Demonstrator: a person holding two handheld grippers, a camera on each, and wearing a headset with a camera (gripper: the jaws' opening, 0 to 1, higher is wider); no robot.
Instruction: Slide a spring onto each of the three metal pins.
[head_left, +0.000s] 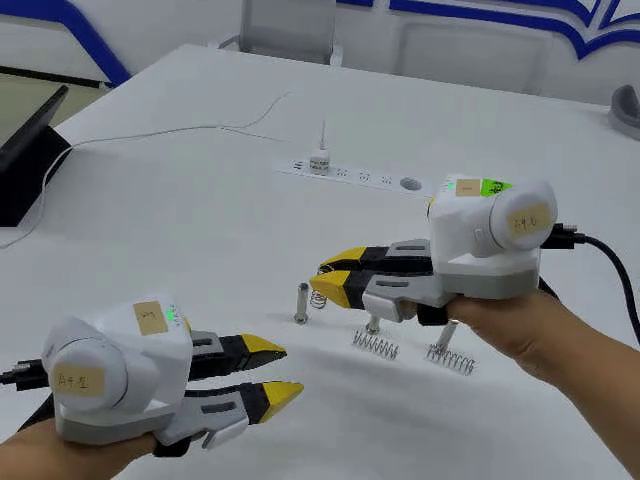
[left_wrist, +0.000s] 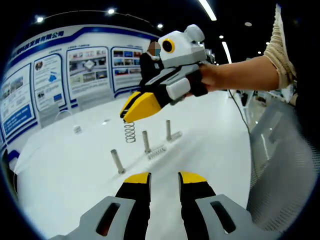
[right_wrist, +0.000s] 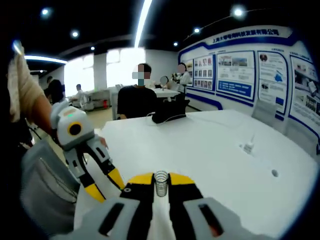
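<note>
We're pinching a spring (right_wrist: 160, 183) in the right gripper (head_left: 318, 275), jaws closed on it, holding it upright just beside the end pin (head_left: 301, 302); two loose springs (head_left: 375, 346) are lying by the other pins (head_left: 447, 335); the left gripper (head_left: 292, 368) is hovering well apart, jaws narrowly parted, carrying nothing.

White table (head_left: 200, 220), poster-lined wall (left_wrist: 75, 70), ceiling strip light (right_wrist: 144, 20), grey chair (head_left: 290, 30)

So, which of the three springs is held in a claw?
The spring pinched in the right claw, off the surface; the other two springs lie flat on the table.
</note>
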